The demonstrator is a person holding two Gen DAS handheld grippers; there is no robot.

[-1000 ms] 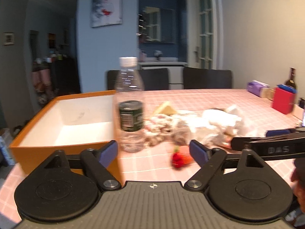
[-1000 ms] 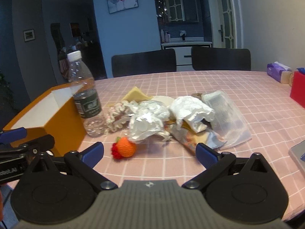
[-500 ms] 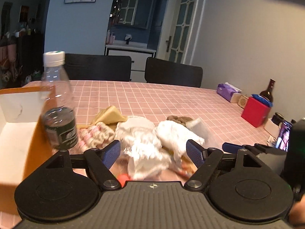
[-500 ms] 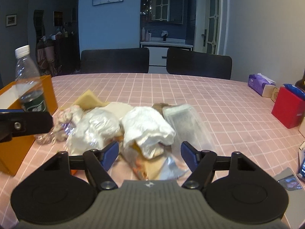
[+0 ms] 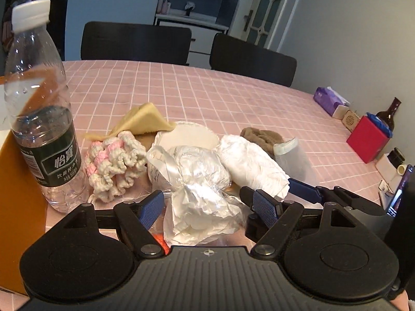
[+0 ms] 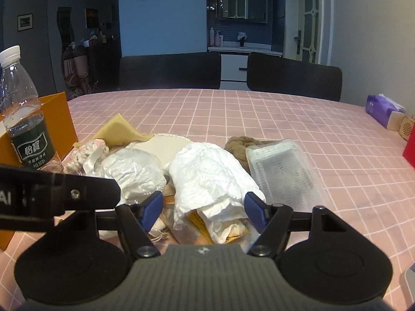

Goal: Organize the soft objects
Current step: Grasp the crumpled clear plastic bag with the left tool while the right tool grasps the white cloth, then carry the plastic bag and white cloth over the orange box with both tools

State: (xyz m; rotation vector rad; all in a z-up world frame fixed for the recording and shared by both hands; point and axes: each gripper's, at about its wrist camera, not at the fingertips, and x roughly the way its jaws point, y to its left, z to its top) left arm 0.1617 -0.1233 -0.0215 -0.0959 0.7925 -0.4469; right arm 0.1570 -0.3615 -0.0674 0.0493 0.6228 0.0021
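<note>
Right claw [image 6: 203,208] jaws just closing around crumpled white paper wad [image 6: 210,176], pads not visibly pressing. Left claw [image 5: 208,207] spread, now astride plastic-wrapped bundle [image 5: 197,181]. Grabs imminent.

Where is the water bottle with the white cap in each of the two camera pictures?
Left wrist view: water bottle at far left, beside the orange box.
Right wrist view: water bottle at far left edge.
Shared landmark: yellow cloth right of it.

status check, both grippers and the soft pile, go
Left gripper open around crinkled silvery plastic bag. Right gripper closing around crumpled white cloth bundle. Clear water bottle close left.
</note>
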